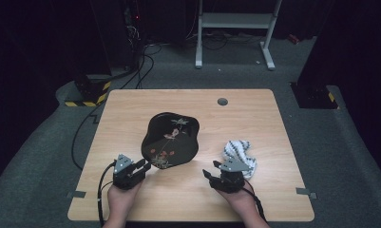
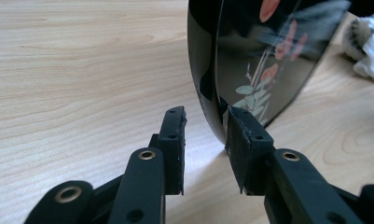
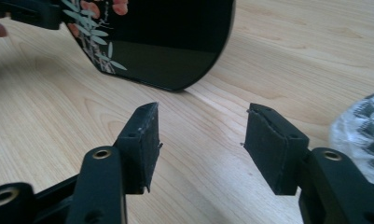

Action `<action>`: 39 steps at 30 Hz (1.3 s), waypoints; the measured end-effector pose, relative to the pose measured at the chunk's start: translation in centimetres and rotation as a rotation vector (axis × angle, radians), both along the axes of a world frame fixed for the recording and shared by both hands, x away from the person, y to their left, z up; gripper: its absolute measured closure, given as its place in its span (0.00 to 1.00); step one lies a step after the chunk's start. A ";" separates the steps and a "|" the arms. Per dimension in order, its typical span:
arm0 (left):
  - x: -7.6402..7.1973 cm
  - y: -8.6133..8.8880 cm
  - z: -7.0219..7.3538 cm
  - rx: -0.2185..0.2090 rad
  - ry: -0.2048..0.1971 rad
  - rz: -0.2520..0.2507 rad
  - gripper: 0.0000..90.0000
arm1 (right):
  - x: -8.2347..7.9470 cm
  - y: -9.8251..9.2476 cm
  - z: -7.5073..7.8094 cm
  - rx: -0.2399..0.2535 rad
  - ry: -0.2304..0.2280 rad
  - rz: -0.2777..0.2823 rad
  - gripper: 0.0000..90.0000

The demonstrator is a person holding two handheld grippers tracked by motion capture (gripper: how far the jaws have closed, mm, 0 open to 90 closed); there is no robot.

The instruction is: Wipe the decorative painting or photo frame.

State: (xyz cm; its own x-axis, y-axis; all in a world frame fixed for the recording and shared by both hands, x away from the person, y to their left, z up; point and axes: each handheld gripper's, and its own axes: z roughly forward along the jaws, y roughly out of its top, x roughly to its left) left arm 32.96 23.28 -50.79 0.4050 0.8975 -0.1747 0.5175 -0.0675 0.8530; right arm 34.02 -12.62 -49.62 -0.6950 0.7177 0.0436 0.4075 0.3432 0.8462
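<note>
My left gripper [image 2: 205, 123] part open, black tray [image 2: 250, 60] rim between its jaws, seemingly unpinched, my right gripper [image 3: 201, 137] open, empty, cloth [image 3: 362, 135] beside it

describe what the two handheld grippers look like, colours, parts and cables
Both the left gripper and the right gripper are black, each with a grey three-cornered plate on top and a black cable trailing back. Their jaws are flat black bars with brass-ringed holes and square dark pads. The forearms are bare, with no sleeves.
</note>
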 end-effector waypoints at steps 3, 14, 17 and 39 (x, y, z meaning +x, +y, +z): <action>0.9 -0.1 -0.2 -0.007 0.013 0.012 0.73 | 0.4 0.5 0.0 0.010 -0.007 -0.023 0.59; 2.9 -1.2 -0.9 -0.020 0.040 -0.012 0.76 | 2.3 2.9 -0.8 -0.030 -0.017 -0.056 0.75; 3.1 -1.3 -0.8 -0.021 0.040 -0.017 0.77 | 2.8 3.2 -0.6 -0.024 -0.023 -0.060 0.79; 2.8 -1.2 -1.1 0.020 0.034 -0.024 0.71 | 3.3 3.8 0.2 -0.023 -0.057 -0.058 0.66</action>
